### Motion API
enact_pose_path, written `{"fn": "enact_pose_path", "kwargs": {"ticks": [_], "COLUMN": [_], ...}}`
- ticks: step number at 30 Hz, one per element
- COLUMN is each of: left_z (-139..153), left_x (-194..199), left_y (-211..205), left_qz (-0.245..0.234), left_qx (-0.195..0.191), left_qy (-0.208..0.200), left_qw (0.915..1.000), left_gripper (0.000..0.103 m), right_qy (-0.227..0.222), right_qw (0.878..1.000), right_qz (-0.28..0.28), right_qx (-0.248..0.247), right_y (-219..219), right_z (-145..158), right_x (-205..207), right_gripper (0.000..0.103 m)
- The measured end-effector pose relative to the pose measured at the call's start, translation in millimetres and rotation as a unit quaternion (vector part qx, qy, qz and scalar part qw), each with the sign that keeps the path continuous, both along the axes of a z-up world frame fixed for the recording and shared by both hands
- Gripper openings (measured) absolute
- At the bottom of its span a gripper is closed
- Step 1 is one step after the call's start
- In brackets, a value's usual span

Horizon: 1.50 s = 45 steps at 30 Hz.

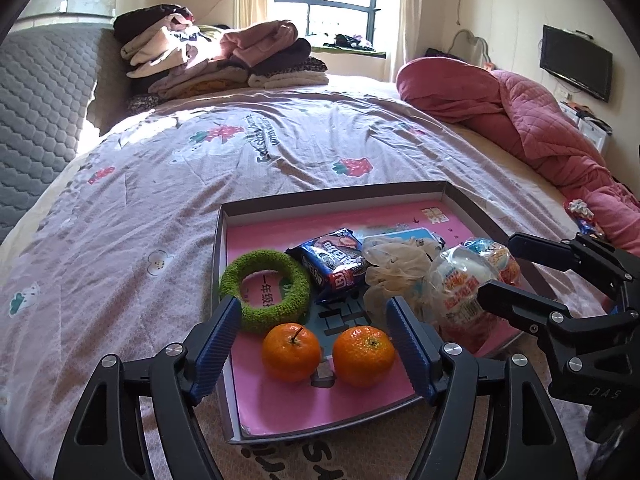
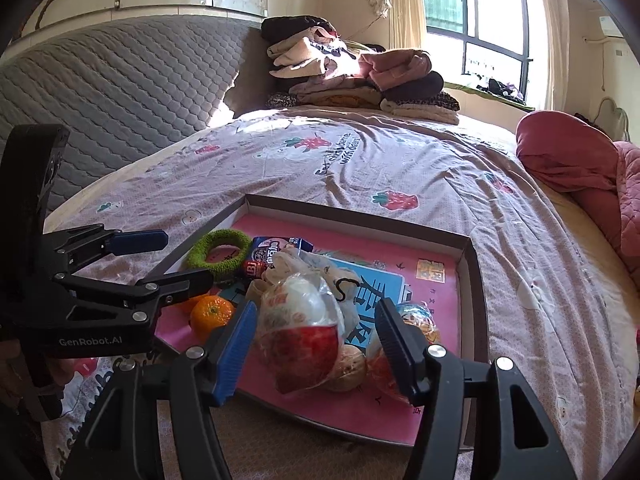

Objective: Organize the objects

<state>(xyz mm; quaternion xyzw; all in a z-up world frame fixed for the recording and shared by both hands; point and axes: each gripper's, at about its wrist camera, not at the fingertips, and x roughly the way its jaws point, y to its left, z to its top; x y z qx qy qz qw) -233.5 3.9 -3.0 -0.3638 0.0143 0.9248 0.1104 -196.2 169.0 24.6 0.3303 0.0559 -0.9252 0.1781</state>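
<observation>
Right now I have both grippers over the shallow box [image 1: 456,196] lying on the bedspread [image 1: 168,200]. My left gripper [image 1: 316,344] is spread wide, its blue pads flanking two oranges [image 1: 291,352] that sit side by side near the box's front edge, touching neither. My right gripper [image 2: 316,344] is also wide, with a clear snack bag [image 2: 300,340] between its pads; I cannot tell whether they touch it. A green ring [image 1: 265,290] and a blue biscuit packet [image 1: 332,264] lie further in.

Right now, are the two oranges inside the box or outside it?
Inside. Both oranges rest on the pink floor of the box, within its walls, near the green ring.
</observation>
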Motion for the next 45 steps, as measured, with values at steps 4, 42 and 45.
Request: {"fn": "enact_pose_path", "kwargs": {"ticks": [4,42,45], "left_z": [6.1,71.1,66.7], "left_x": [7.4,118.2,125.5], "left_y": [-2.0,3.3,4.0], "left_qz": [0.005,0.054,0.054], "left_qx": [0.006,0.008,0.001], "left_qy": [0.002,0.077,0.072], "left_qw": [1.0,0.9956,0.9959], "left_gripper": [0.077,0.078,0.078], "right_qy": [0.009,0.099,0.096], "right_qw": [1.0,0.993,0.993], "right_qz": [0.0,-0.031,-0.039], "right_qx": [-0.005,-0.057,-0.055], "right_y": [0.3,19.8,23.2], "right_z": [8.9,77.0,74.1], "right_x": [7.7,96.5,100.9], "right_gripper": [0.062,0.069,0.069]}}
